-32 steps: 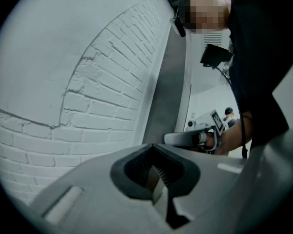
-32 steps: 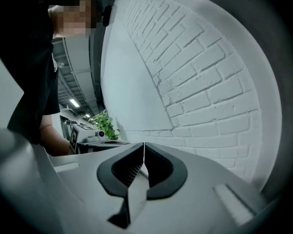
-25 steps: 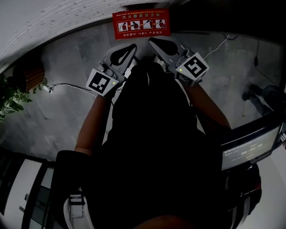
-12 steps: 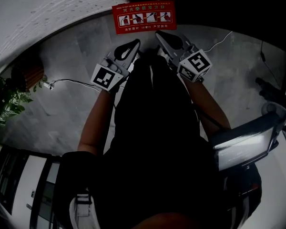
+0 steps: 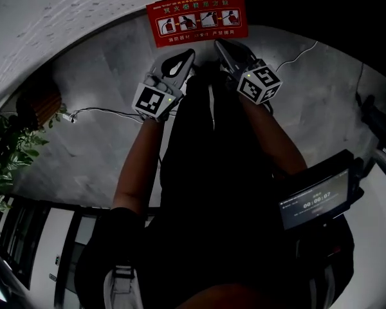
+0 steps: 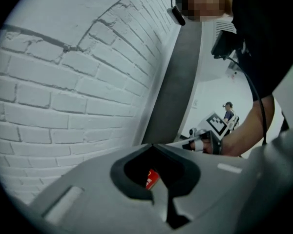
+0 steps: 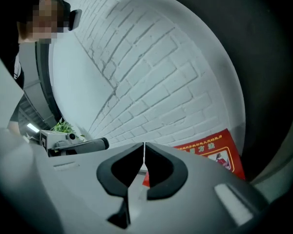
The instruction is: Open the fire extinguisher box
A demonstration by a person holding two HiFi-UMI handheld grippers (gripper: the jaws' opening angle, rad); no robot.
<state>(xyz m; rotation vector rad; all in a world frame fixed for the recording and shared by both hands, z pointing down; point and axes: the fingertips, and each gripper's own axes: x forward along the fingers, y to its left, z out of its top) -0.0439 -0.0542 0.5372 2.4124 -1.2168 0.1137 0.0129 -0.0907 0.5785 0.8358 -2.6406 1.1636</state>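
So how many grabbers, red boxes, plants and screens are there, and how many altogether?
grippers: 2 (left gripper, right gripper)
red fire extinguisher box: 1
green plant: 1
lit screen: 1
total: 5

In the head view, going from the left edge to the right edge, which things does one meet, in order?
Green plant → white cable → left claw → right claw → lit screen.
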